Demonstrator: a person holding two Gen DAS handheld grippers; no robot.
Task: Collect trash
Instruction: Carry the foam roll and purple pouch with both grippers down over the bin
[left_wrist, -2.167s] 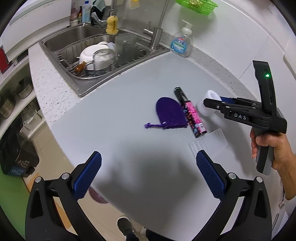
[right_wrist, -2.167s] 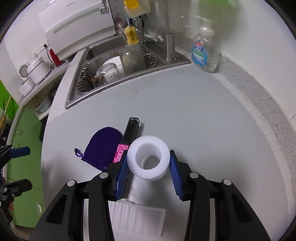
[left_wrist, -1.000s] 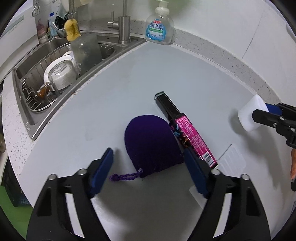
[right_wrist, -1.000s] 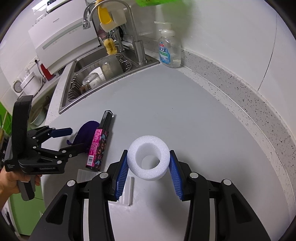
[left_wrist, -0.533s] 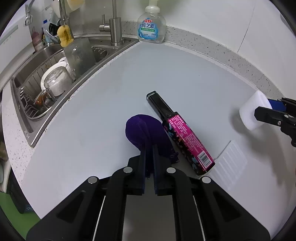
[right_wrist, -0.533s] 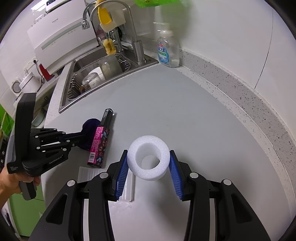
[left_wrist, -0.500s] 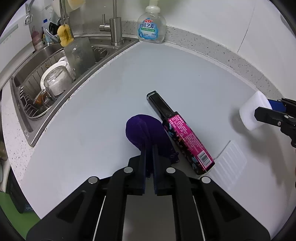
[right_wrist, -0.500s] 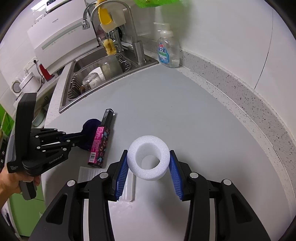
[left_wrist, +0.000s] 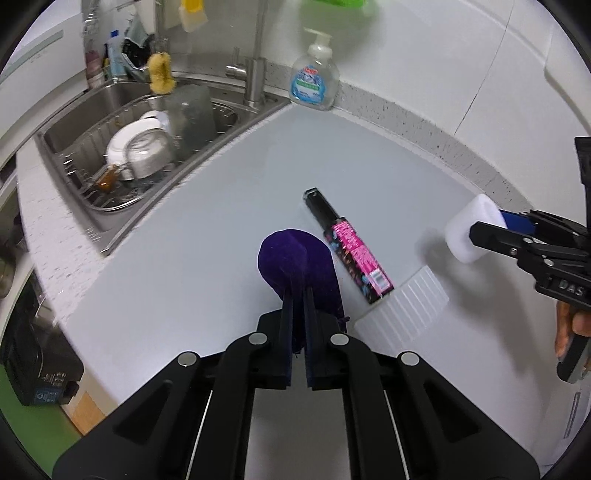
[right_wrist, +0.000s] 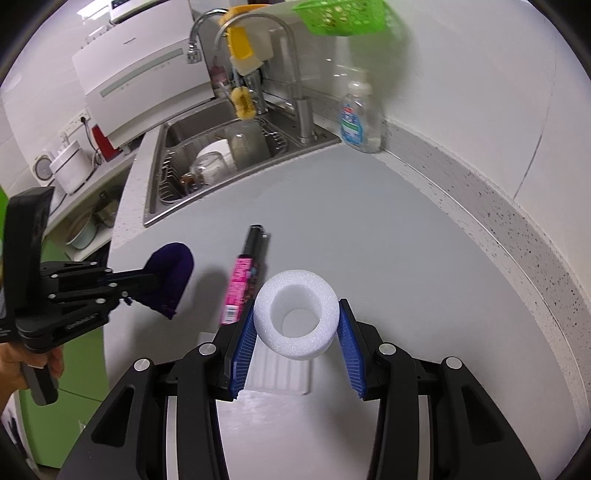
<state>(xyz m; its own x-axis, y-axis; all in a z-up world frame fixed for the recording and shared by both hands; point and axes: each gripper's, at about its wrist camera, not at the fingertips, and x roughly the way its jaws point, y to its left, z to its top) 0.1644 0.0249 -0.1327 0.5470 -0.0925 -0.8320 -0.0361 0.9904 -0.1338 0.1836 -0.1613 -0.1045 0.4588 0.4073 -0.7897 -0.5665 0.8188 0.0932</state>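
Small purple knitted drawstring pouch (left_wrist: 295, 258) is pinched in my left gripper (left_wrist: 299, 291), jaws nearly together on the fabric, and it's lifted off the grey counter (left_wrist: 207, 236). White foam ring (right_wrist: 297, 314) sits clamped btw the blue pads of my right gripper (right_wrist: 297, 325), jaws about mid-width. Black-and-pink long box (left_wrist: 347, 247) lies just right of the pouch, w/ a ribbed clear plastic tray (left_wrist: 402, 306) near it. Sink (left_wrist: 122, 122) far left.

Counted inventory:

- Tongs: two, left (left_wrist: 299, 291) and right (right_wrist: 295, 332).
- Purple pouch (left_wrist: 295, 254): one.
- Foam ring (right_wrist: 297, 319): one.
- Pink-and-black box (left_wrist: 347, 245): one.
- Ribbed white tray (left_wrist: 402, 308): one.
- Soap bottle (left_wrist: 314, 85): one.
- Sink (left_wrist: 74, 129): one.
- Green basket (right_wrist: 343, 16): one.
- Yellow sponge (left_wrist: 160, 72): one.
- Counter (left_wrist: 221, 221): one.
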